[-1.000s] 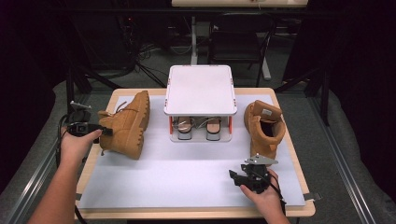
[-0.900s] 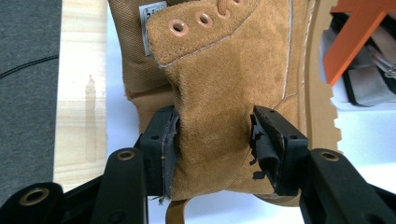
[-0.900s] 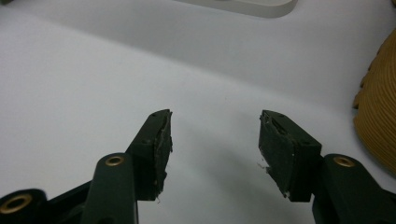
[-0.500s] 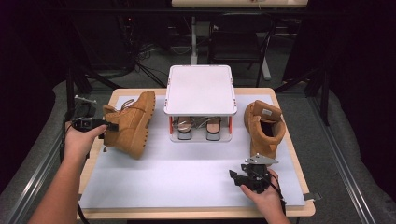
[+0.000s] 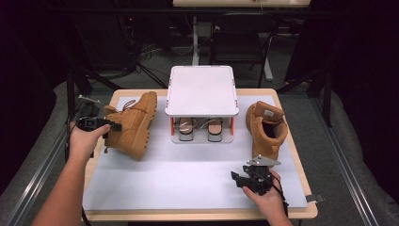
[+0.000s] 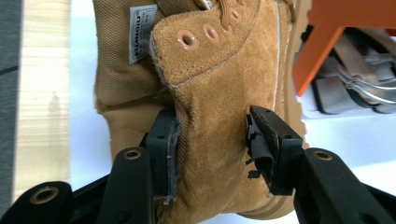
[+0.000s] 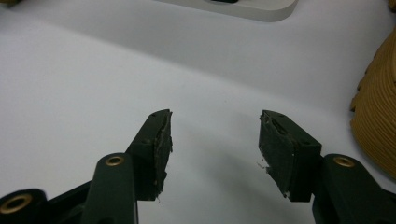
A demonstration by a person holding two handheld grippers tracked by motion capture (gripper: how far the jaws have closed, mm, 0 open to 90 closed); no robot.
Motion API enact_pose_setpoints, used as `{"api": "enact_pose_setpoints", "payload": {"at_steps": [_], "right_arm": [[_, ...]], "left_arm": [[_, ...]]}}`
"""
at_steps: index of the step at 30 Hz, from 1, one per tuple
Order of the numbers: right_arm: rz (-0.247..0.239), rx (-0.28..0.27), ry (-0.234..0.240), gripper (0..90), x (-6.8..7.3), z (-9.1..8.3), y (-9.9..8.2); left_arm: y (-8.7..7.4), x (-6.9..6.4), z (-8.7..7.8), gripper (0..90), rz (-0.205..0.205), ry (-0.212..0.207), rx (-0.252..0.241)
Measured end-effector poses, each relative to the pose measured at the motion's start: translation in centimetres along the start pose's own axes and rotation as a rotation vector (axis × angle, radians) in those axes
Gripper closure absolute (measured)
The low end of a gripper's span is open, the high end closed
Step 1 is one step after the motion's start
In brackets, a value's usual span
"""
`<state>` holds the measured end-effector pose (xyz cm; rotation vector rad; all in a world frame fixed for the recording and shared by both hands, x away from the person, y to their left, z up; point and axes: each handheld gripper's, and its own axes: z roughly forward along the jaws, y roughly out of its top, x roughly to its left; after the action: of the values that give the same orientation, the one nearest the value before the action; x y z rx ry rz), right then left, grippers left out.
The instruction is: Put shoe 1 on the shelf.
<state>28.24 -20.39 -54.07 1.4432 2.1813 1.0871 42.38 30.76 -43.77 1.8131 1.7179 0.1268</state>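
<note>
Now, over at nine o'clock on the table (image 5: 155, 179), the left claw (image 5: 109, 127) is clenching the heel end of the tan boot (image 5: 134, 125), which is tilting with its toe pointing toward one o'clock; its jaws have just been closing, and in the left gripper view both pads are pressing into the suede (image 6: 219, 140). At twelve o'clock a white rack (image 5: 201, 89) is sheltering sandals (image 5: 201, 129). At three o'clock the second boot (image 5: 266, 127) is standing upright. At five o'clock the right claw (image 5: 244, 178) is hanging released, its jaws gaping over bare white mat (image 7: 140, 70)
</note>
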Motion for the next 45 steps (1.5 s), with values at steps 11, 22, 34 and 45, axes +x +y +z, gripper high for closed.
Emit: {"api": "enact_pose_setpoints", "payload": {"at_steps": [11,22,34,45], "right_arm": [[0.003,0.005,0.000,44.0,0.0,0.0,0.0],[0.007,-0.002,0.000,44.0,-0.2,-0.1,-0.1],[0.015,0.000,-0.001,44.1,-0.3,-0.1,-0.1],[0.009,0.004,-0.001,44.1,-0.1,-0.1,-0.1]], "left_arm": [[0.7,-1.5,0.9,65.3,0.001,-0.107,0.023],[1.3,-3.6,0.9,78.3,0.036,-0.100,0.047],[0.8,-4.8,-0.9,79.5,0.076,-0.023,0.068],[1.1,-7.6,0.5,79.5,0.113,-0.015,0.128]]}}
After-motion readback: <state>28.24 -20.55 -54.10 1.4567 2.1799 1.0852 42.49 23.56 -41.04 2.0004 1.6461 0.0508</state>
